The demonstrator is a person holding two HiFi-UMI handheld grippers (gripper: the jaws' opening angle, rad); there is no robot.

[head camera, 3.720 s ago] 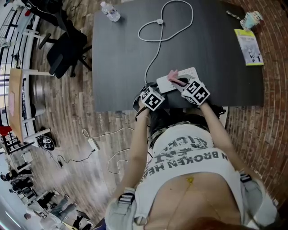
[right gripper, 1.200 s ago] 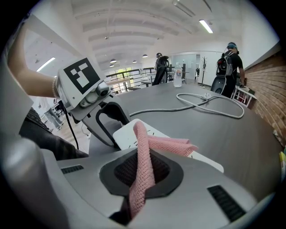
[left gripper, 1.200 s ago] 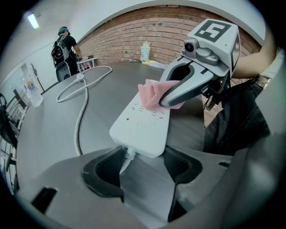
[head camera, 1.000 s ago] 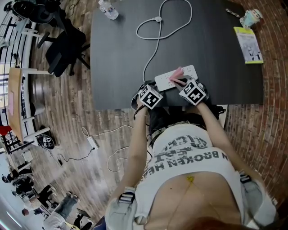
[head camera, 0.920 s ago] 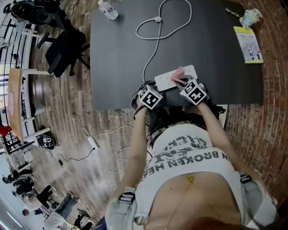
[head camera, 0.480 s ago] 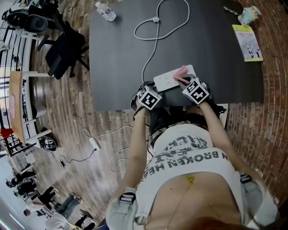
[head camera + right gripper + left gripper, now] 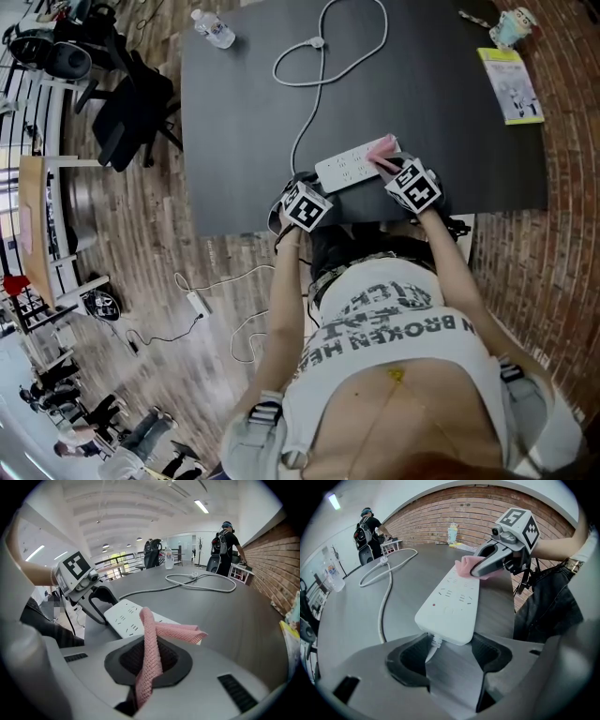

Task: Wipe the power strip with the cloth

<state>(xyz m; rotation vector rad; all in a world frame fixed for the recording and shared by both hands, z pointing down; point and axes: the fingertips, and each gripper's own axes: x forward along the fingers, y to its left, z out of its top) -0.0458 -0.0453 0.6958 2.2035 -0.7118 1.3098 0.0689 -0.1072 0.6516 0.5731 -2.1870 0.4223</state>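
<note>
The white power strip (image 7: 349,169) lies on the dark table (image 7: 244,122) near its front edge, its cord (image 7: 305,122) looping away to the far side. My left gripper (image 7: 314,186) is shut on the strip's cord end; the two jaws stand on either side of it (image 7: 449,654). My right gripper (image 7: 389,169) is shut on a pink cloth (image 7: 150,641). The cloth's free end (image 7: 382,150) lies on the strip's right end. In the left gripper view the right gripper (image 7: 474,571) presses the cloth (image 7: 464,566) onto the strip (image 7: 450,602).
A water bottle (image 7: 213,28) stands at the table's far left. A yellow booklet (image 7: 511,84) and a cup (image 7: 511,23) are at the far right. An office chair (image 7: 131,112) stands left of the table, and another power strip (image 7: 195,302) lies on the floor. A person (image 7: 368,524) stands far behind.
My right gripper has slid the cloth along the strip from its middle to its right end. The left gripper has kept its hold on the cord end.
</note>
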